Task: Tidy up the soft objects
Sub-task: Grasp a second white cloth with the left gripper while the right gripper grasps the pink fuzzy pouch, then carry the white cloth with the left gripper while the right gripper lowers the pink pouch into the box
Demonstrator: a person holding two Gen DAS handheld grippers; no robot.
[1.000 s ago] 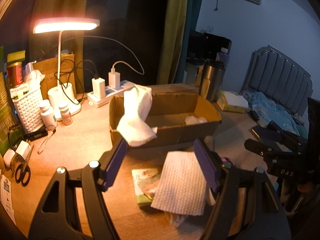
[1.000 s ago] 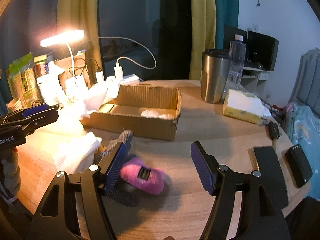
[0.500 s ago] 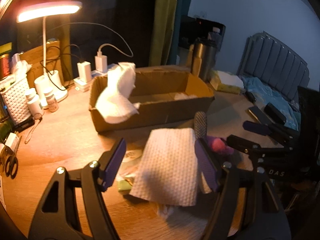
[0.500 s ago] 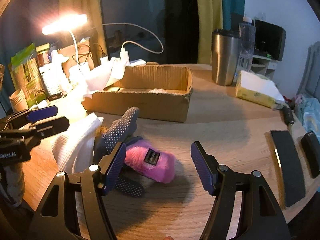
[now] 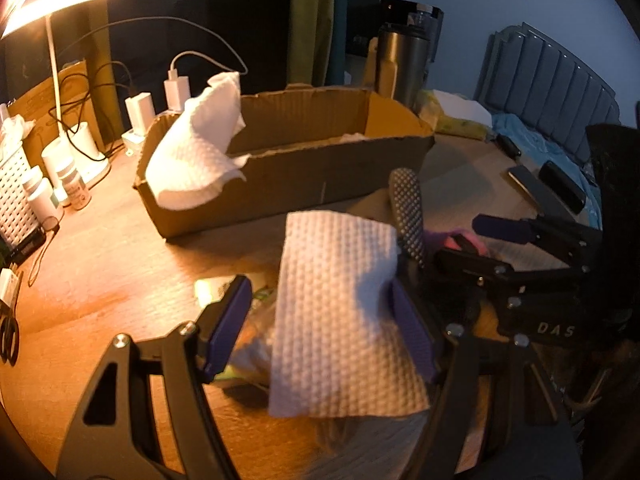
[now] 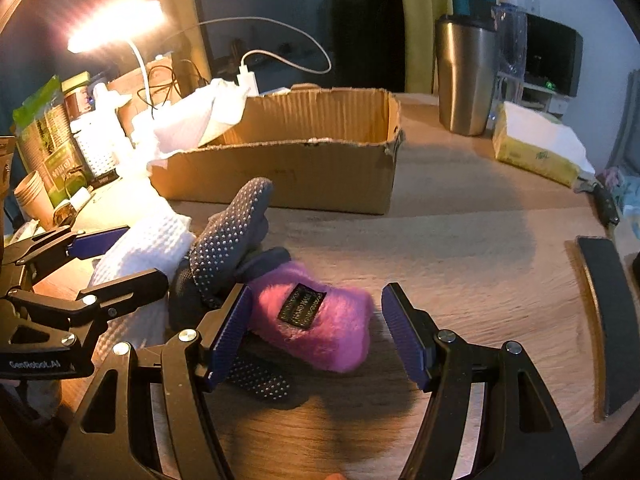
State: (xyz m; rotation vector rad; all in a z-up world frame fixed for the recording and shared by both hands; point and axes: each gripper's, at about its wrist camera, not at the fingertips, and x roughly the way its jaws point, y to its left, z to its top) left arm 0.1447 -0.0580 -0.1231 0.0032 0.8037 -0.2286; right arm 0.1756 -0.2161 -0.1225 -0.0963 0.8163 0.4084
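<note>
A cardboard box stands mid-table with a white cloth draped over its left end. My left gripper is open around a white waffle cloth, which also shows in the right wrist view; its right edge drapes over the right finger. My right gripper is open around a pink fuzzy pouch with a black label. Grey dotted gloves lie between cloth and pouch.
A lit desk lamp, chargers and cables, bottles and a white basket crowd the left. A steel tumbler and tissue pack stand at the right. Black phones lie near the table's right edge.
Both grippers have moved forward and down: the left one closer around the waffle cloth, the right one closer around the pink pouch. Jaws stayed open.
</note>
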